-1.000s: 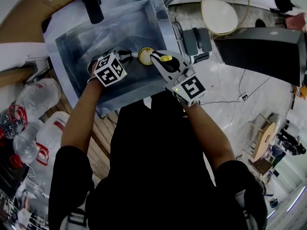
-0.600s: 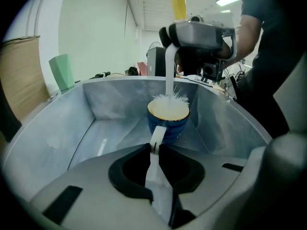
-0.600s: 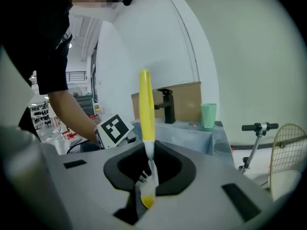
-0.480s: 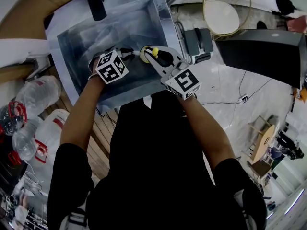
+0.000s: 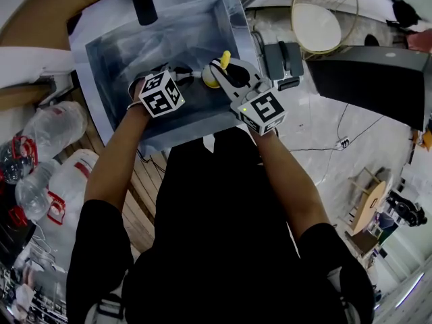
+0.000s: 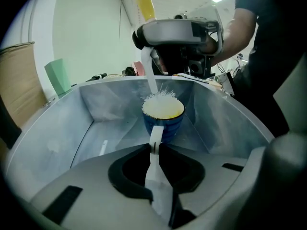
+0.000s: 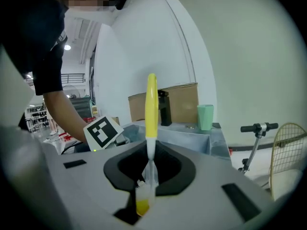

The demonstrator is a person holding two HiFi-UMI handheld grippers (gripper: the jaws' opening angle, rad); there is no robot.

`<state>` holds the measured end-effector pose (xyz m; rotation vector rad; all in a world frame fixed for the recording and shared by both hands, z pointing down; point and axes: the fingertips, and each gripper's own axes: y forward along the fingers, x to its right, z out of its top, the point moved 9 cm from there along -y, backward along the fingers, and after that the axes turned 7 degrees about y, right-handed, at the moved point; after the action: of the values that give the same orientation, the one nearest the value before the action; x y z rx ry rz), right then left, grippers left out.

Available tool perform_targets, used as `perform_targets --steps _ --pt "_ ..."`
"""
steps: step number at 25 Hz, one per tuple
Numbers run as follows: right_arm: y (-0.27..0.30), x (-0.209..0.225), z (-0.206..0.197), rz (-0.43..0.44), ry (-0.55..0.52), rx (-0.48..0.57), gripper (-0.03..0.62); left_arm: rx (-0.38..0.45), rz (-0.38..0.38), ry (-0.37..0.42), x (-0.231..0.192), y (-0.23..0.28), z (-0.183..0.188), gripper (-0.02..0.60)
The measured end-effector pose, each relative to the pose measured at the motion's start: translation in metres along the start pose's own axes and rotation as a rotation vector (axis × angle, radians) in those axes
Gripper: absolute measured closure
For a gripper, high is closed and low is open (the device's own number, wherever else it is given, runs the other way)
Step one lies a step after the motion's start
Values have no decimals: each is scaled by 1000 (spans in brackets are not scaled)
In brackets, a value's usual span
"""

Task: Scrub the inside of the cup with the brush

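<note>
A blue cup with a yellow inside sits low in the grey sink. My left gripper is shut on the cup's white handle, and its marker cube shows left of the cup. My right gripper is shut on the brush. The brush's yellow handle stands up from the jaws. Its white bristles rest at the far rim of the cup's mouth, under the right gripper.
A black faucet stands at the sink's far side, a pale green cup beside it. Plastic bottles lie left of the sink. A grey device, a wire basket and a black box are on the right.
My right gripper has shifted left towards the cup and come down a little, and the brush's yellow handle now points up over the cup. The left gripper has stayed in place on the handle.
</note>
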<state>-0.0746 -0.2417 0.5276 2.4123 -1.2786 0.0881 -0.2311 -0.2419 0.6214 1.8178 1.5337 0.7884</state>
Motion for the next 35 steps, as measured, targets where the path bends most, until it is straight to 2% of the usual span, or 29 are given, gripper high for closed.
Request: perform_targets --steps 8,10,13,16,22,25,29,31,35 --pt "-12 5 16 -24 35 15 546 -23 17 64 2 -2 3 499" --pt "-19 6 23 -25 65 43 546 -15 32 66 1 -11 4 471" --pt "-32 8 39 -35 104 94 546 21 62 37 -4 -34 10 460" --pt "-44 9 57 -26 119 148 546 103 133 -37 -13 -65 21 467" --pt "-82 16 96 -18 143 253 546 314 378 -225 -14 -140 61 524" --pt "-102 20 111 -26 125 289 546 469 500 -341 -3 -176 84 545" --pt "-133 24 122 -18 116 331 546 690 739 -517 27 -223 101 565" --pt "-148 26 129 2 114 354 546 744 860 -544 47 -243 113 566" --pt "-178 22 148 18 97 390 546 799 1077 -556 88 -277 136 566"
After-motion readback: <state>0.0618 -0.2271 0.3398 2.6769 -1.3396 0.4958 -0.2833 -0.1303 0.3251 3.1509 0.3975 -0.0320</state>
